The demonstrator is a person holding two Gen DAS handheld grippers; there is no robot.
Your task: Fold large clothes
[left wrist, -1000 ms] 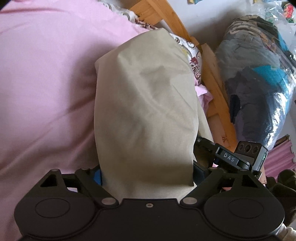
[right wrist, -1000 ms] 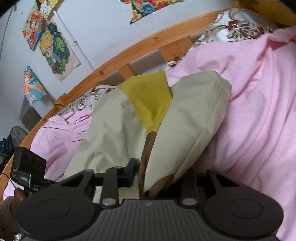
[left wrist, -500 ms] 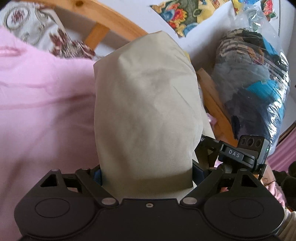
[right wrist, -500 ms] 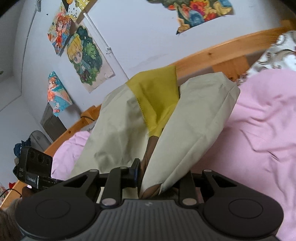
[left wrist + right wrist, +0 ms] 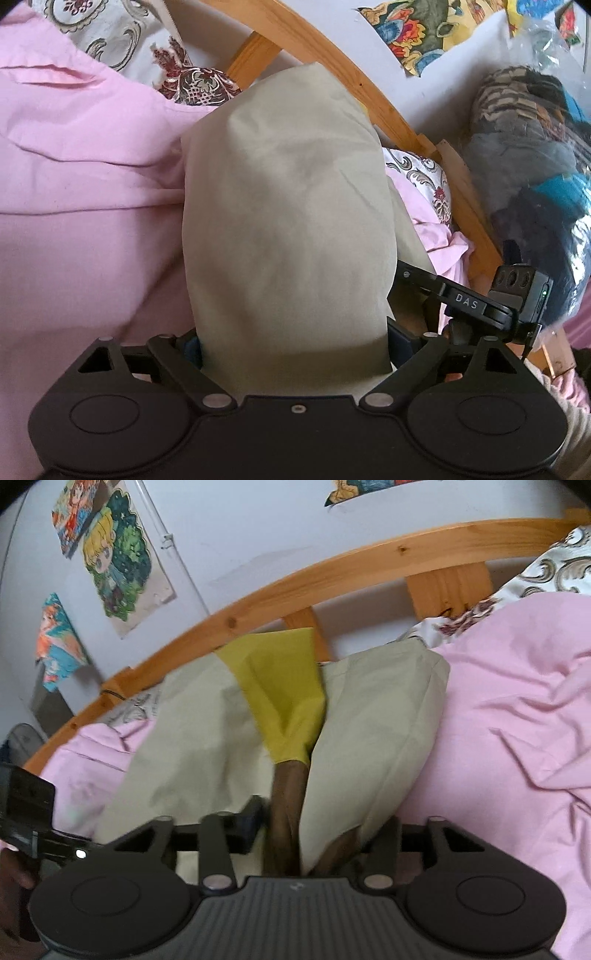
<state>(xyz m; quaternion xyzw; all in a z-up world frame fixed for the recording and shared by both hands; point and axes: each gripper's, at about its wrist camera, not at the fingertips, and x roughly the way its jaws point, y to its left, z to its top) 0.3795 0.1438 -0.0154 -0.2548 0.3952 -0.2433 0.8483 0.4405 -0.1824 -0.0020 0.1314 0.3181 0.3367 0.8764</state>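
On the left we see the pink bedsheet (image 5: 85,221) spread over the bed, a soft broad surface to lay the fold on. Our left hand-held gripper (image 5: 295,350) is clamped on the near edge of the beige garment (image 5: 288,221), which drapes forward over the fingers and hangs above the sheet, probably so the cloth stays taut between both grips. Just right of it the right hand-held gripper (image 5: 314,834) pinches the same garment's other near edge, closed on a bunch of beige cloth with a brown inner layer; the yellow panel (image 5: 284,698) shows in the gap between the two beige flaps. Far behind runs the wooden bed rail (image 5: 332,572), and at far right sits a plastic bag of clothes (image 5: 535,166), well apart.
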